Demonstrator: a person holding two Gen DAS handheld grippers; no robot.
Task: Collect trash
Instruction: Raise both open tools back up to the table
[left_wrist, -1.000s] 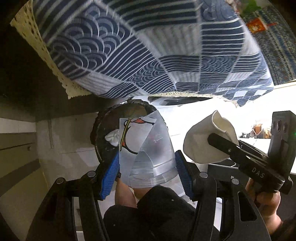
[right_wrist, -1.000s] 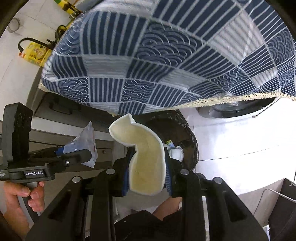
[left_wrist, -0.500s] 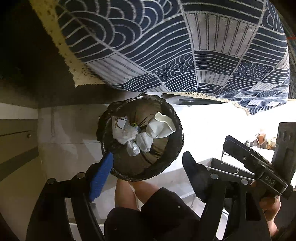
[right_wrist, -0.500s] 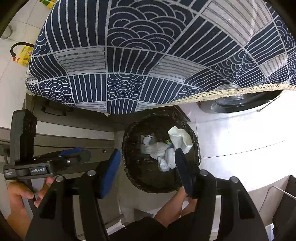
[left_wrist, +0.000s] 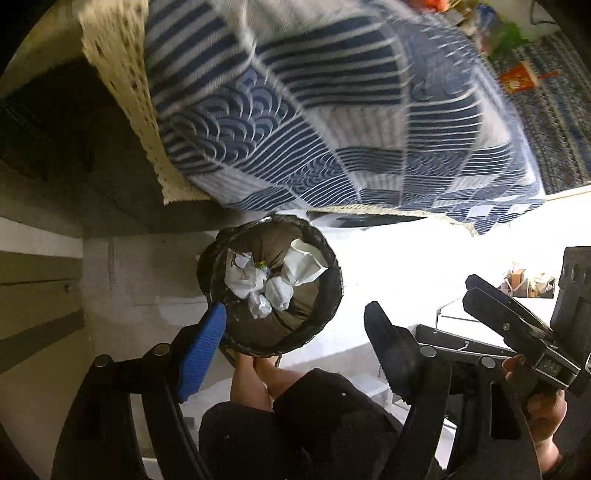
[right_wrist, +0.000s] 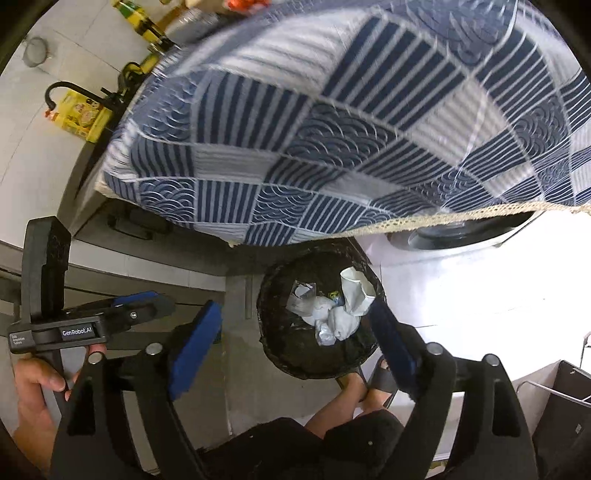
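fisheye bending at dark rims; tablecloth (left_wrist: 332, 122) motion-blurred; floor (right_wrist: 480, 280) glares white at right; left side dim

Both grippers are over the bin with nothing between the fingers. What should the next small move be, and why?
Probably lift both grippers away from the bin toward the table to look for more trash. The left gripper is open and empty, the right gripper is opening with nothing between its fingers, and the white cup and clear wrapper already lie inside.

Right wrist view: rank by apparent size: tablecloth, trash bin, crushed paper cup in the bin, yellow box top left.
1. tablecloth
2. trash bin
3 and 4. yellow box and crushed paper cup: look about alike, and the box sits farther off, so unranked.
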